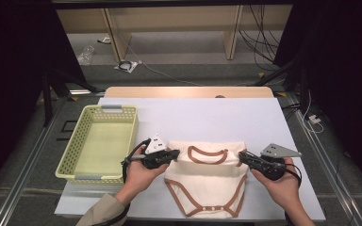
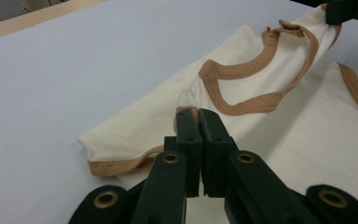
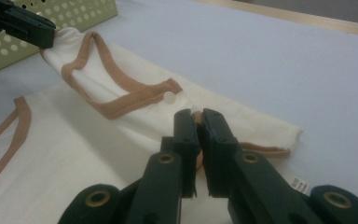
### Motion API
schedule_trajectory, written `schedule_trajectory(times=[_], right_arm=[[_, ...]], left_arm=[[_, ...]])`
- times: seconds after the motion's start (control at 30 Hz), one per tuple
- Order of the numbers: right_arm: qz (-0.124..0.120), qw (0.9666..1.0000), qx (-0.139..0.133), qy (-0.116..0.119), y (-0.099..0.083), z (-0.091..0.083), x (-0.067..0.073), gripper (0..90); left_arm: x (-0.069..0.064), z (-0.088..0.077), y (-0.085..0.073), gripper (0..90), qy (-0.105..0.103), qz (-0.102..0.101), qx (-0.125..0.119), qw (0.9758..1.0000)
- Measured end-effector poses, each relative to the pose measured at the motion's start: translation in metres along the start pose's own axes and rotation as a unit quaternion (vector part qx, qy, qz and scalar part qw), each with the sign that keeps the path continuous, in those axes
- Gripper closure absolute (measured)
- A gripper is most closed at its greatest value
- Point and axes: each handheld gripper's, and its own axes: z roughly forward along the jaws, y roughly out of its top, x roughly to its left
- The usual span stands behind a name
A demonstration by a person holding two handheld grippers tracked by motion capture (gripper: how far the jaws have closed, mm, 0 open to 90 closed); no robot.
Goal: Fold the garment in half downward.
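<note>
Bodysuit [image 1: 206, 176]: soft matt cream cloth, brown stitched trim. Table [image 1: 207, 117]: smooth matt white sheet over wood; basket [image 1: 99, 141]: perforated pale green plastic. Left tool [image 2: 199, 122] jaws: matt black plastic, brass-look rivets.

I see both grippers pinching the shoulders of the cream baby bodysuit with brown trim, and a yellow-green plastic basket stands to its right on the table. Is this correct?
Not entirely. The yellow-green perforated plastic basket stands to the left of the cream baby bodysuit with brown trim, beside the left gripper, as the high view shows. The rest holds: the left gripper and the right gripper each pinch a shoulder of the bodysuit.
</note>
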Motion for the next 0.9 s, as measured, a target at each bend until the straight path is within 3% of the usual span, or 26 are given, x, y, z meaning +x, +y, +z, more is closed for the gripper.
schedule_trajectory(times=[0.9], right_arm=[[0.003,1.0,0.002,-0.001,-0.0026,-0.0043,0.003,85.2]], left_arm=[[-0.0028,-0.004,-0.0001,86.9,-0.003,0.004,-0.001,1.0]])
